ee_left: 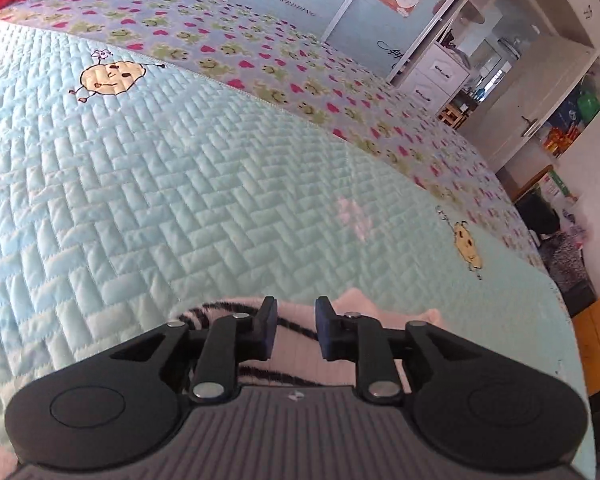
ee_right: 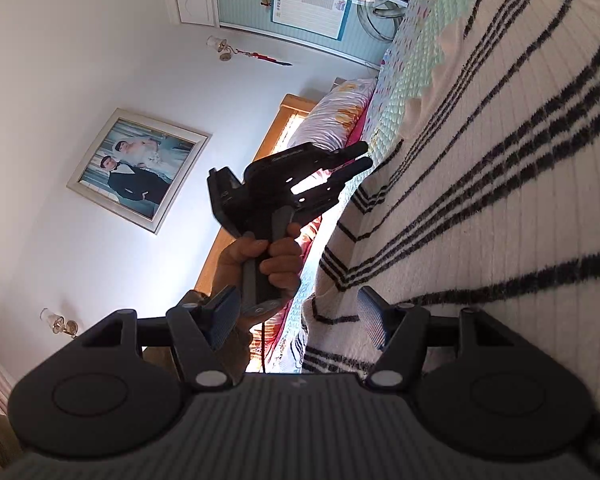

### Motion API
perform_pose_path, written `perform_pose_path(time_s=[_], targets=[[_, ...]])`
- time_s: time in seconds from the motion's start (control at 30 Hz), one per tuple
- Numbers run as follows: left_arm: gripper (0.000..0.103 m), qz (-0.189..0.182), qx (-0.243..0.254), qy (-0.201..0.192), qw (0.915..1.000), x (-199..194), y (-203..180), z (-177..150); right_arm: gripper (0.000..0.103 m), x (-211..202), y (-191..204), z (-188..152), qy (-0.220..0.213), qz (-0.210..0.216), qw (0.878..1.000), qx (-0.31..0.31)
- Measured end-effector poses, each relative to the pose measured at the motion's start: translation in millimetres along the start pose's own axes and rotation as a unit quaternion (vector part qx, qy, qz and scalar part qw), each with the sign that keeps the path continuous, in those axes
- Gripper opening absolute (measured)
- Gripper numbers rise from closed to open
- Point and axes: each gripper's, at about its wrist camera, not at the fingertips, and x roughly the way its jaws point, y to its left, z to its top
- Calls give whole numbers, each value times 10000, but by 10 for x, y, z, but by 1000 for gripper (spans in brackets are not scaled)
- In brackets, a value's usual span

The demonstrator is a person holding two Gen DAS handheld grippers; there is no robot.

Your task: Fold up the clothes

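Quilted bed cover, striped sweater on it; wardrobe behind. Both grippers' jaws apart, holding nothing.

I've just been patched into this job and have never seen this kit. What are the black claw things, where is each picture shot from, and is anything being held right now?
Each black claw is a hand-held two-finger gripper, one in each of a person's hands, with a wide-angle camera looking forward along its fingers.

The left wrist view shows the left gripper low over a bed covered by a quilted pale green bedspread. Its fingers stand apart, with the pink, black-striped garment lying beneath them, so it is open and not gripping.

The right wrist view is rolled sideways. The right gripper is open too, holding nothing. The same garment fills the right side of that picture. The hand in the middle holds the other gripper by its handle; that gripper's fingers point at the garment's far edge.
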Motion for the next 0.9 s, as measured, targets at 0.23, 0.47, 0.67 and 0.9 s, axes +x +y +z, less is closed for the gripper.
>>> perform_pose_path(time_s=[0.23,0.47,0.67,0.9], targets=[[15,226,-212,-114,9995,71,20,28,66,2,-6,4,-1,11,10000,2],[28,289,-167,-351,9988,20,-46,-23,66,14,-4,4,0,8,10000,-5],[19,211,-385,-549,9975,-141,1,-61,66,21,-4,8,0,7,10000,-9],[50,120,-639,-778,9948,-328,55,-105,66,22,-21,6,5,8,10000,-8]])
